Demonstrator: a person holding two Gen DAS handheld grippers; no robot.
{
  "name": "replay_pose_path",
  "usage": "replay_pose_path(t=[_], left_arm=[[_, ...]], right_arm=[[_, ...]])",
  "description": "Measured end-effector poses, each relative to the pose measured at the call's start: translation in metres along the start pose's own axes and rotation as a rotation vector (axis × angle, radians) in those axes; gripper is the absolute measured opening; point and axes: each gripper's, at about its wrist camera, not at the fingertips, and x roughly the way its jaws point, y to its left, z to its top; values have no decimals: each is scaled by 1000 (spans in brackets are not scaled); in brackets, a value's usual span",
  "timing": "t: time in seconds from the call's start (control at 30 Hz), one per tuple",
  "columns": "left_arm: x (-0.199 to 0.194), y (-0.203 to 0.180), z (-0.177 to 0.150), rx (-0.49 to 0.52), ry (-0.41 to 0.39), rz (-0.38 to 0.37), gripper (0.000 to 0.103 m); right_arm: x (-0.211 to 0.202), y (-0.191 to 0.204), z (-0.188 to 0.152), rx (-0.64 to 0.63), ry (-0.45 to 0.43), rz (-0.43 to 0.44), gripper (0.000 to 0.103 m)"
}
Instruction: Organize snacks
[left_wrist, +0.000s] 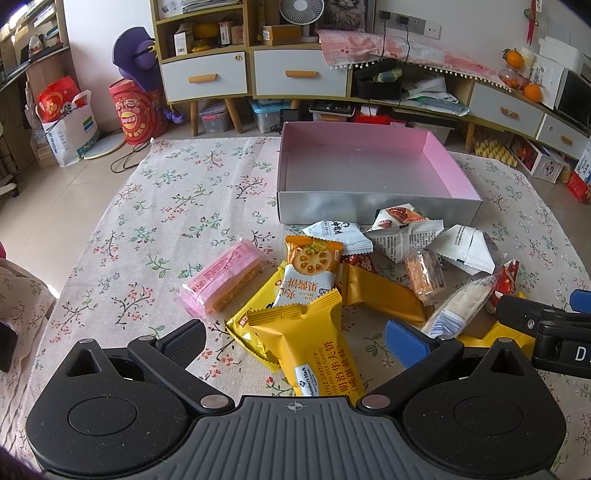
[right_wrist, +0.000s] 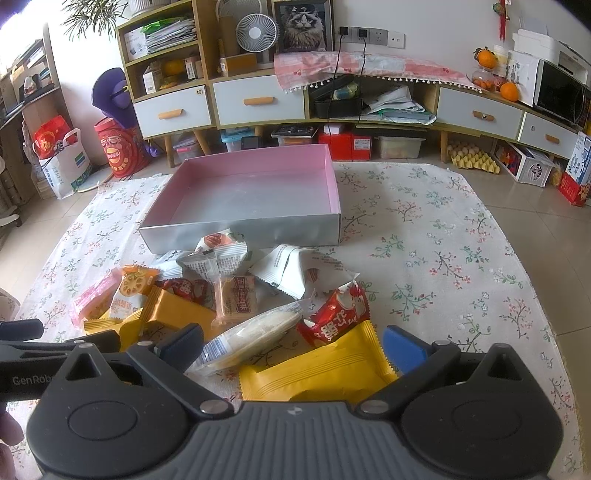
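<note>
Yellow waffle packet (left_wrist: 310, 347) between spread left jaws, untouched

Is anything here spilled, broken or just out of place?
Nothing looks torn or spilled. The odd part is the snacks: they lie jumbled and overlapping on the floral cloth, in front of the pink-lined box, which holds nothing yet. Both grippers, left and right, are open over the pile.
</note>
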Motion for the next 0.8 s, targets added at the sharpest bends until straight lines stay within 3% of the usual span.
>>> replay_pose_path(t=[0.8], left_arm=[[-1,2,2,5,-6,7,103]], right_arm=[[0,-1,1,6,4,-10,91]])
